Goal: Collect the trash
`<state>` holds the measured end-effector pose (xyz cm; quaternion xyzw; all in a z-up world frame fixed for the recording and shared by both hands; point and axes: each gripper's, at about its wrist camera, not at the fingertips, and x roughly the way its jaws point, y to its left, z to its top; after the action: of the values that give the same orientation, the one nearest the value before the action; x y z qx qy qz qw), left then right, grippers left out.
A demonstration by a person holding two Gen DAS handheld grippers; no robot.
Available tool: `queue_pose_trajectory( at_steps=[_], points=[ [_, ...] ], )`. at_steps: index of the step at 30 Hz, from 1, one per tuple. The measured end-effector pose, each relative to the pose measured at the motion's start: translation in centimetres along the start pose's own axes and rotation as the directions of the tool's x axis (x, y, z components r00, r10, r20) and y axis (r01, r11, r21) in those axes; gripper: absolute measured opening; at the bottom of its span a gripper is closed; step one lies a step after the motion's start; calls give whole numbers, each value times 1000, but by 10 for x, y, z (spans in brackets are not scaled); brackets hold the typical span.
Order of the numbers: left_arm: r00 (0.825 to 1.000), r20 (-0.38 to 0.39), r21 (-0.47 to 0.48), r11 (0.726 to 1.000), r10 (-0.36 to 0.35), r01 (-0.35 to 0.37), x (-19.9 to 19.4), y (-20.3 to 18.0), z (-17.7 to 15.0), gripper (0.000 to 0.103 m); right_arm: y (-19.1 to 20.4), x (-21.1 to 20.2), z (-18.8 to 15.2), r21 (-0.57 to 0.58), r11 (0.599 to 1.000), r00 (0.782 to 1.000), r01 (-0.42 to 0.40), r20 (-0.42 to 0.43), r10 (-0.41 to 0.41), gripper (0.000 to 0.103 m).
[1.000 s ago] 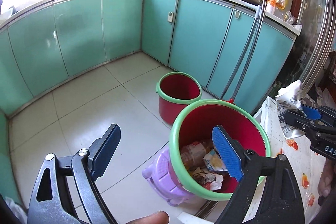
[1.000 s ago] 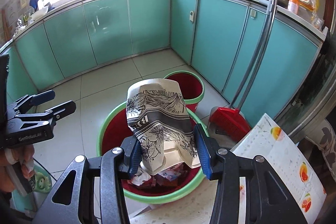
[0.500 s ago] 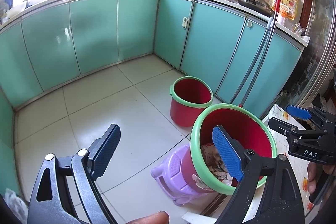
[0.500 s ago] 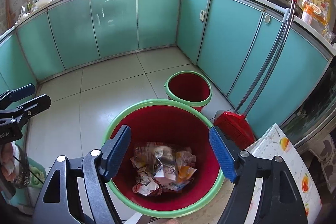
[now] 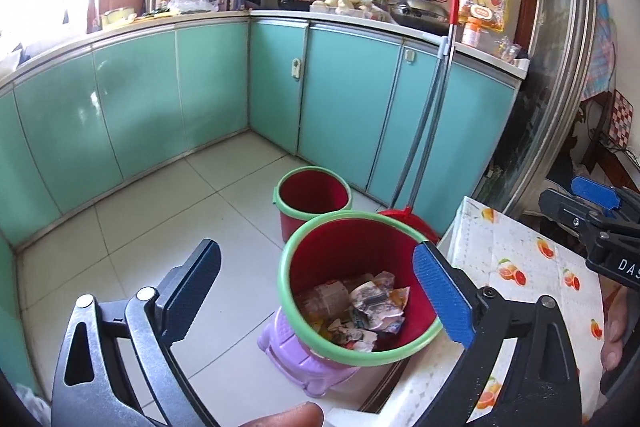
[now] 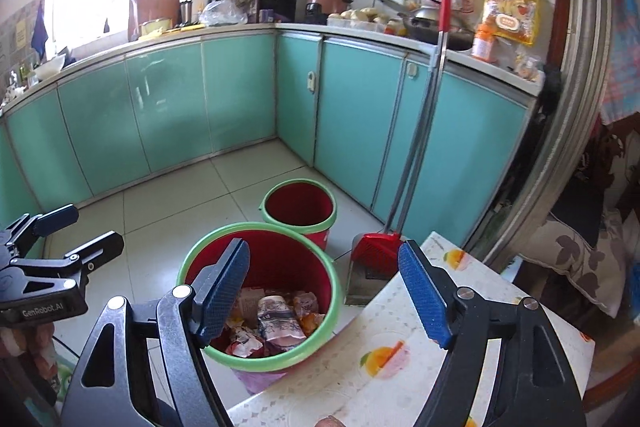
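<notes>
1. Left gripper [image 5: 316,291]: jaws spread wide, nothing between them. It hangs above the floor on the near-left side of the large red bucket; in the right wrist view it shows at the left edge [image 6: 60,227].
2. Large red bucket [image 5: 400,223], green-rimmed, seated on a purple stool [image 5: 288,347]: it holds a heap of crumpled trash [image 5: 360,311] (wrappers, paper, what looks like a crushed printed cup), which covers the bucket's bottom. By this showing, a good part of the collecting is done.
3. Small red bucket [image 5: 312,193], just behind the large red bucket: its interior appears empty.
4. Red dustpan [image 6: 376,247] with its long handle, to the right of the large red bucket, leaning on the teal cabinets.
5. Right gripper [image 6: 324,287]: jaws wide open and holding nothing, poised above the large red bucket's right rim and the desk's edge.
6. Desk [image 6: 400,379], with a fruit-print cloth, to the right of the large red bucket: the visible part carries no loose trash. Whether more remains elsewhere cannot be told; if so, the step left is to fetch it and drop it in the large red bucket.
</notes>
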<state>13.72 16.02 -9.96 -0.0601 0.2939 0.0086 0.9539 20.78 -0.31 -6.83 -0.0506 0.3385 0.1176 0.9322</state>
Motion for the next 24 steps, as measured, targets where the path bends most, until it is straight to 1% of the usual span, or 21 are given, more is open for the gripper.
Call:
queue_pose_trajectory(
  at_steps=[2, 4, 6, 10, 14, 18, 24],
  points=[
    [999, 25, 35, 999, -19, 19, -11, -21, 3, 101, -15, -26, -3, 28, 999, 999, 28, 24, -28, 77],
    [998, 41, 61, 997, -49, 47, -23, -40, 6, 102, -31, -51, -8, 56, 996, 997, 66, 42, -68, 80],
    [996, 52, 84, 994, -74, 70, -32, -56, 8, 102, -47, -73, -14, 90, 993, 995, 81, 58, -87, 82],
    [993, 73, 134, 988, -91, 81, -49, -85, 9, 102, -70, -116, -26, 125, 984, 986, 129, 86, -140, 82],
    [990, 79, 164, 981, -116, 102, -64, -107, 8, 102, -86, -155, -37, 160, 971, 973, 179, 120, -199, 82],
    [988, 85, 195, 975, -129, 110, -74, -125, 7, 103, -96, -183, -45, 195, 961, 966, 198, 129, -225, 82],
    [986, 99, 235, 966, -134, 108, -89, -144, 2, 103, -103, -209, -60, 233, 951, 960, 204, 141, -241, 82]
  ],
)
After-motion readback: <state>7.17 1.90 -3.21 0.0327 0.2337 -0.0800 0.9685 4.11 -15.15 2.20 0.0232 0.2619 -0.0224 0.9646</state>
